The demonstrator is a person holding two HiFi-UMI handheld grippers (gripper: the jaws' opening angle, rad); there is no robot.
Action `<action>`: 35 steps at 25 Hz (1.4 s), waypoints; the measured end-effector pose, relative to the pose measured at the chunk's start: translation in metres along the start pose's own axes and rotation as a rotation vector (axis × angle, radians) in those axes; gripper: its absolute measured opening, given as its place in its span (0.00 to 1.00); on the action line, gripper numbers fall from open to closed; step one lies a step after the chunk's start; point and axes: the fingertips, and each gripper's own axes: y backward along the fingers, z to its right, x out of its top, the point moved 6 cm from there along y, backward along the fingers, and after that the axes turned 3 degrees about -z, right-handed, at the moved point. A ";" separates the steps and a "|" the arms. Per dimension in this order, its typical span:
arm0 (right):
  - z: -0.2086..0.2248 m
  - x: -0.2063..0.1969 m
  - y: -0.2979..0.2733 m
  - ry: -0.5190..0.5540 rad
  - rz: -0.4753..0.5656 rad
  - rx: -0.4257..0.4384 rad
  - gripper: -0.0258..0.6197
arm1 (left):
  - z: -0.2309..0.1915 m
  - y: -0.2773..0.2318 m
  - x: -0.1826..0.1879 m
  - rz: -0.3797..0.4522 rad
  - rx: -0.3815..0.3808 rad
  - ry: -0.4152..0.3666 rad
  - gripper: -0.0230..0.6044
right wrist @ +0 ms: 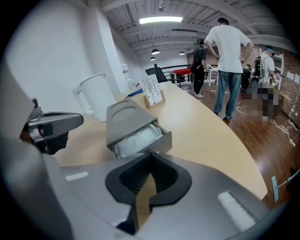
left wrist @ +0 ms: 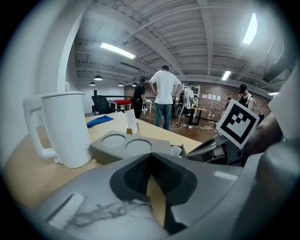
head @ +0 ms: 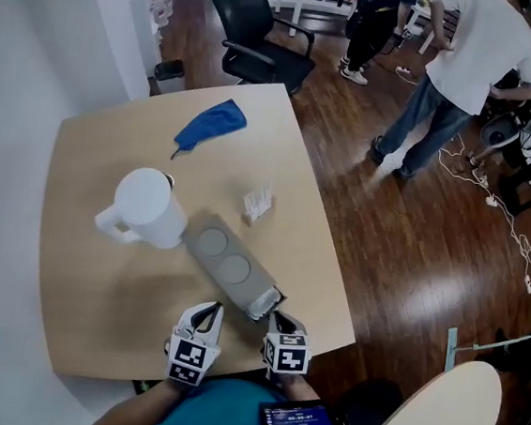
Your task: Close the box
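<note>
A long grey box (head: pixel 227 259) with two round recesses in its lid lies slantwise on the table. Its near end is a drawer (right wrist: pixel 140 137), pulled out a little and showing white stuffing. The box (left wrist: pixel 131 147) lies just beyond my left gripper (left wrist: pixel 151 161), whose jaws meet with nothing between them. My right gripper (right wrist: pixel 149 176) is also shut and empty, a short way in front of the open drawer end. In the head view the left gripper (head: pixel 199 324) and right gripper (head: pixel 280 323) sit side by side at the table's near edge, flanking the box's near end.
A white pitcher (head: pixel 144 205) stands against the box's far left side. A small card holder (head: pixel 258 201) and a blue cloth (head: pixel 211 124) lie farther back. The table's right edge (head: pixel 336 261) drops to wood floor. People (head: pixel 460 67) and an office chair (head: pixel 260 37) stand beyond.
</note>
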 end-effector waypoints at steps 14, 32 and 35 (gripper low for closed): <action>-0.025 0.022 -0.028 0.049 -0.012 0.036 0.03 | -0.015 0.005 -0.009 -0.010 -0.017 0.001 0.02; -0.006 0.031 0.039 0.034 0.141 -0.040 0.03 | 0.021 -0.003 0.011 0.036 -0.114 -0.020 0.02; 0.010 0.026 0.069 0.006 0.199 -0.070 0.03 | 0.042 0.002 0.019 0.059 -0.127 -0.028 0.02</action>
